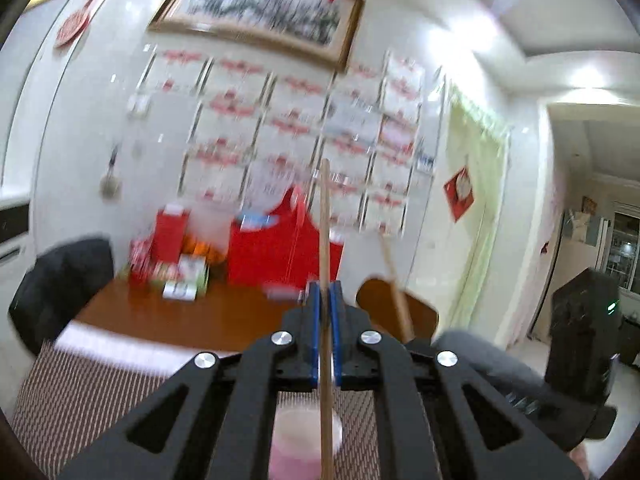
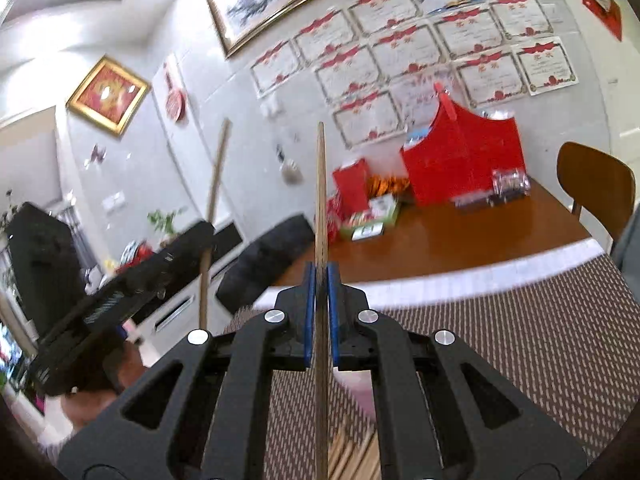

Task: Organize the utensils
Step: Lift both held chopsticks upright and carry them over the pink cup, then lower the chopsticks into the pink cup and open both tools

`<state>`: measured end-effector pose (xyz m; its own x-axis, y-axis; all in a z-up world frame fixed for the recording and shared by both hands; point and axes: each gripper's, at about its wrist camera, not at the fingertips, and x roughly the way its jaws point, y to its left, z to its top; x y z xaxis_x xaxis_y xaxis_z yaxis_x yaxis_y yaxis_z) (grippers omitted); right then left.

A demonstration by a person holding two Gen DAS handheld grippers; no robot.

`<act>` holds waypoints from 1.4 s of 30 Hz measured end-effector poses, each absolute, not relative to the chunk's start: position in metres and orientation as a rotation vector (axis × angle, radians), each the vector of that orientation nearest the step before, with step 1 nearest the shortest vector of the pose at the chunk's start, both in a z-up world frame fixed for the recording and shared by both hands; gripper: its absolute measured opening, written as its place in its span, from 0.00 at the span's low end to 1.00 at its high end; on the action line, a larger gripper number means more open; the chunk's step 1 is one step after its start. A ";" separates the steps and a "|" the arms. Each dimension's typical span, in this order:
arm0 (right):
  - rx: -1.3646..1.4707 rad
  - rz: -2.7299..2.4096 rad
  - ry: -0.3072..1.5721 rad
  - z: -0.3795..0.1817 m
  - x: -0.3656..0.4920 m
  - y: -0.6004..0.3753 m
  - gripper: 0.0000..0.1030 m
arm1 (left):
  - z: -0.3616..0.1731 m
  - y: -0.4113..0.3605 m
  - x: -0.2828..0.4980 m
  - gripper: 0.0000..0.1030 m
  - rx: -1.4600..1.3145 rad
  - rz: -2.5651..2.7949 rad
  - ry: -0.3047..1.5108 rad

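In the left wrist view my left gripper (image 1: 325, 292) is shut on a wooden chopstick (image 1: 325, 216) that stands upright between its blue pads. A pink cup (image 1: 298, 446) sits below it on the brown woven mat (image 1: 80, 400). My right gripper (image 2: 321, 276) is shut on a second chopstick (image 2: 320, 192), which is also upright. Both grippers are held well above the table and point about level. Each wrist view shows the other gripper off to the side, with its chopstick (image 1: 394, 280) (image 2: 214, 184). Several loose chopsticks (image 2: 352, 456) lie on the mat (image 2: 520, 340) under the right gripper.
Beyond the mat is a brown wooden table (image 2: 460, 240) with a red gift box (image 2: 464, 164), smaller boxes (image 2: 368, 216) and packets at its far side. A wooden chair (image 2: 596, 184) stands at the right end and a dark chair back (image 1: 60, 280) at the left. The wall behind holds framed pictures and certificates.
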<state>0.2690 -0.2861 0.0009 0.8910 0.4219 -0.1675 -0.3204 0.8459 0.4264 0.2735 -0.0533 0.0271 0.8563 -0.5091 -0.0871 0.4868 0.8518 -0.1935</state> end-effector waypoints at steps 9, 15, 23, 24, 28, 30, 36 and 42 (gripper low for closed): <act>0.471 0.344 0.246 -0.012 0.327 -0.295 0.06 | -0.005 -0.097 0.352 0.05 -0.205 -0.533 0.154; 0.449 0.326 0.234 -0.024 0.339 -0.295 0.06 | -0.036 -0.101 0.375 0.05 -0.178 -0.503 0.180; 0.422 0.309 0.240 -0.042 0.350 -0.292 0.06 | -0.062 -0.103 0.389 0.05 -0.163 -0.488 0.213; 0.417 0.308 0.248 -0.046 0.351 -0.290 0.06 | -0.065 -0.103 0.387 0.05 -0.155 -0.486 0.213; 0.400 0.315 0.275 -0.056 0.351 -0.285 0.07 | -0.075 -0.102 0.383 0.05 -0.144 -0.486 0.221; 0.392 0.314 0.286 -0.059 0.349 -0.282 0.07 | -0.081 -0.100 0.381 0.05 -0.145 -0.484 0.230; 0.397 0.310 0.337 -0.063 0.341 -0.285 0.08 | -0.096 -0.089 0.378 0.05 -0.178 -0.471 0.272; 0.454 0.266 0.303 -0.053 0.313 -0.302 0.94 | -0.088 -0.071 0.362 0.68 -0.215 -0.434 0.280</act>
<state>0.3130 -0.3019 -0.0527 0.9212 0.3164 -0.2267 -0.1829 0.8659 0.4656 0.3616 -0.0709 -0.0877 0.8703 -0.4406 -0.2201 0.3821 0.8859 -0.2630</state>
